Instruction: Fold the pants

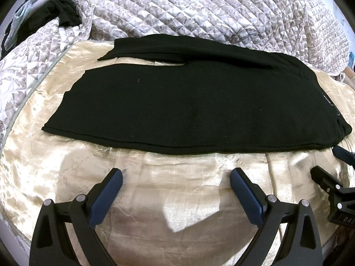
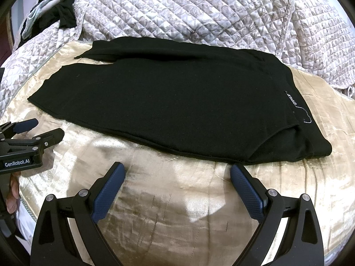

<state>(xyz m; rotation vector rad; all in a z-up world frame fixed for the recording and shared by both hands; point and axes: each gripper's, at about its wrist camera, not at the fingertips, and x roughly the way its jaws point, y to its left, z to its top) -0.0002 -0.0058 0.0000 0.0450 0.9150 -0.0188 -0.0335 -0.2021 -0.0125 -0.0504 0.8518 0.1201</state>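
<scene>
Black pants [image 1: 188,108] lie flat on a shiny cream bedspread [image 1: 155,199], legs side by side pointing left, waistband at the right with a small white-lettered label [image 2: 292,101]. The same pants [image 2: 166,102] fill the middle of the right wrist view. My left gripper [image 1: 176,175] hovers open just short of the near hem edge, nothing between its blue pads. My right gripper [image 2: 177,169] is also open, near the pants' near edge by the waist end. The right gripper [image 1: 328,166] shows at the right edge of the left view, and the left gripper [image 2: 47,127] at the left edge of the right view.
A quilted grey-and-white floral blanket [image 1: 199,8] is bunched behind the pants and down the left side. Dark clothing and a pale hanger [image 1: 53,6] lie at the far left corner. The cream bedspread [image 2: 177,210] stretches between the grippers and the pants. A hand [image 2: 12,197] holds the left gripper.
</scene>
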